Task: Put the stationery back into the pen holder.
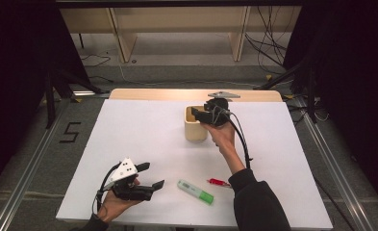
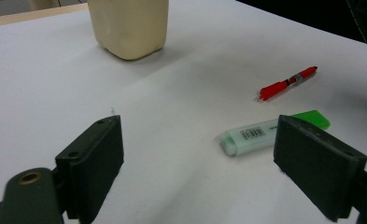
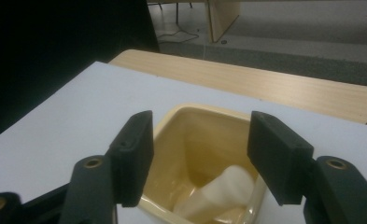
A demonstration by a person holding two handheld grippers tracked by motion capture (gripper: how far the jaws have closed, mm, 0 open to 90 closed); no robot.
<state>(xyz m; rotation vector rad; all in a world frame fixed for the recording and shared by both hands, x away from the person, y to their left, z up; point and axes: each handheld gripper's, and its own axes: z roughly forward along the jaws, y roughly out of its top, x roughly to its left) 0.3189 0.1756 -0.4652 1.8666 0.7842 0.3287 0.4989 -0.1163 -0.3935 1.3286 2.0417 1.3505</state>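
1. The cream container (image 1: 195, 126) stands upright at the far middle of the white table (image 1: 129, 144). A pale item (image 3: 218, 189) leans inside it, lower end on the bottom; what it is I cannot tell.
2. The right gripper (image 1: 199, 114) hangs over the container's open top, jaws spread with nothing between them, the mouth directly below.
3. The green highlighter (image 1: 195, 191) lies near the front edge, long axis running left to right, cap toward the person's right; a red pen (image 1: 219, 182) lies just beyond it.
4. The left gripper (image 1: 151, 175), jaws spread and empty, sits just left of the highlighter, so it is the nearer one.
5. Count: one container, one highlighter, one pen, two grippers.
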